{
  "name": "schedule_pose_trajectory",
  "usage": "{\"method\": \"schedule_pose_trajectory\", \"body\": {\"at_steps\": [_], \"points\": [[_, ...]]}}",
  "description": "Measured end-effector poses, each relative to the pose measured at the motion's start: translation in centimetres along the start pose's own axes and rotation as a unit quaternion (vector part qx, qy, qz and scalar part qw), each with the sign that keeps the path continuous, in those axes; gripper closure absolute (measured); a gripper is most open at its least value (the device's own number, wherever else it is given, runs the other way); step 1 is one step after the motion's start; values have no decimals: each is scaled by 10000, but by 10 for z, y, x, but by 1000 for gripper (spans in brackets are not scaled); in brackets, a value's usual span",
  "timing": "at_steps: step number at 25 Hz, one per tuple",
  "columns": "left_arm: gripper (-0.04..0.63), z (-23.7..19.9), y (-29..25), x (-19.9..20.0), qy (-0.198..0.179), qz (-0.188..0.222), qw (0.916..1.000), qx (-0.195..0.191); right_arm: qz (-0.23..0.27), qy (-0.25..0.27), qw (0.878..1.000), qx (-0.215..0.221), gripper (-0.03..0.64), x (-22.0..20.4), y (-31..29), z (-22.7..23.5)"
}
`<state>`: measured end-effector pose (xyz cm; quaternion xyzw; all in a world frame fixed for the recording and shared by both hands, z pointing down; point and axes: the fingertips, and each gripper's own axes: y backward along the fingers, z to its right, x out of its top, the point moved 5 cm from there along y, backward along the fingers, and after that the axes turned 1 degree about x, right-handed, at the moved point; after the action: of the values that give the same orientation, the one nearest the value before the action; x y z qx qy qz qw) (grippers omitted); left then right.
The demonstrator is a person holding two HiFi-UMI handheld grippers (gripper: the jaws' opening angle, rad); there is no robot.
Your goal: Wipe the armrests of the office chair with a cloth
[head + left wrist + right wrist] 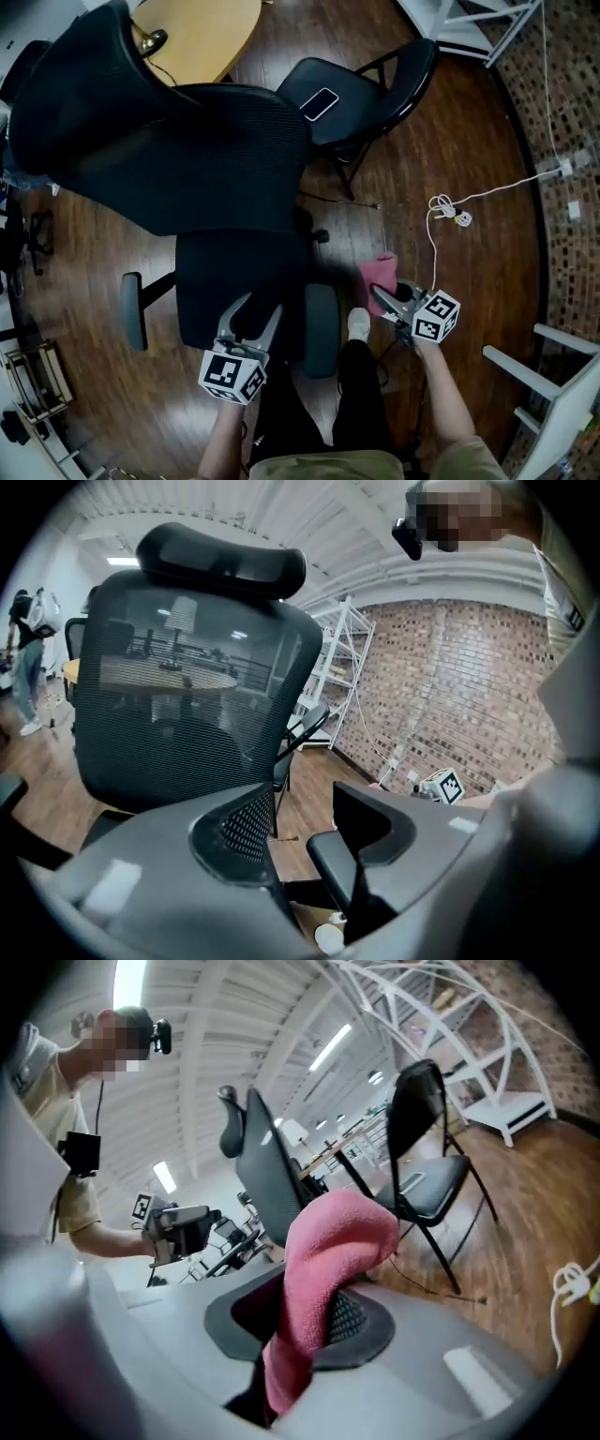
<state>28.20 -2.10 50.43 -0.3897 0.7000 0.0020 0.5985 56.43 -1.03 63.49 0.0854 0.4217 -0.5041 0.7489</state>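
Note:
The black mesh office chair [178, 141] stands in front of me, its seat [234, 281] flanked by a grey left armrest [133, 311] and a grey right armrest [322, 330]. My left gripper [253, 315] hovers open over the seat's front edge with nothing between its jaws; in the left gripper view it [300, 855] faces the chair's backrest [187, 696]. Just right of the right armrest, my right gripper [382, 298] is shut on a pink cloth [379, 275]. In the right gripper view the cloth [323, 1260] rises folded out of the jaws.
A black folding chair [375, 84] with a phone [319, 103] on its seat stands behind the office chair. A round wooden table [202, 33] is at the back. A white cable [448, 211] lies on the wooden floor at right, and a white frame [562, 375] stands at lower right.

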Motion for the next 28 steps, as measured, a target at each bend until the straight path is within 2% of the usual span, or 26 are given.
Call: {"method": "schedule_pose_trajectory", "body": {"at_steps": [3,6,9,11,13,15,16,18,20,22,23,24,25,28], "points": [[410,-5,17,3,194,242,9994,139,-663,650,9945,485,561,34,-9,-42],[414,-15,33,6,274,445,9981,318,-1116,878,9840,1080,555,63,-39,-79],[414,-30,51,6,403,682,9949,626,-1653,1399,9639,1552,555,86,-84,-102],[414,-41,66,2,519,782,9923,811,-2175,1824,9418,1800,555,89,-114,-117],[414,-52,80,-2,592,853,9901,949,-2729,2160,9137,2099,554,89,-143,-132],[414,-64,93,-8,622,895,9885,1051,-3294,2569,8780,2338,554,82,-173,-141],[414,-70,99,-12,644,906,9877,1098,-3592,2803,8554,2463,554,75,-188,-144],[414,-84,111,-24,743,923,9855,1213,-4220,3129,8032,2809,554,57,-217,-149],[414,-96,122,-38,927,942,9818,1363,-4900,3098,7459,3279,554,36,-243,-151],[414,-106,131,-53,1164,955,9772,1496,-5638,2973,6749,3718,555,8,-259,-151],[414,-111,135,-59,1261,962,9753,1534,-6019,2949,6322,3887,554,-8,-264,-149],[414,-117,137,-64,1322,975,9740,1559,-6409,2935,5843,4021,555,-25,-267,-146],[414,-121,139,-69,1351,991,9731,1584,-6801,2906,5310,4135,555,-41,-267,-142],[413,-127,142,-83,1461,1021,9704,1628,-7806,2621,3560,4419,554,-87,-242,-125]]}}
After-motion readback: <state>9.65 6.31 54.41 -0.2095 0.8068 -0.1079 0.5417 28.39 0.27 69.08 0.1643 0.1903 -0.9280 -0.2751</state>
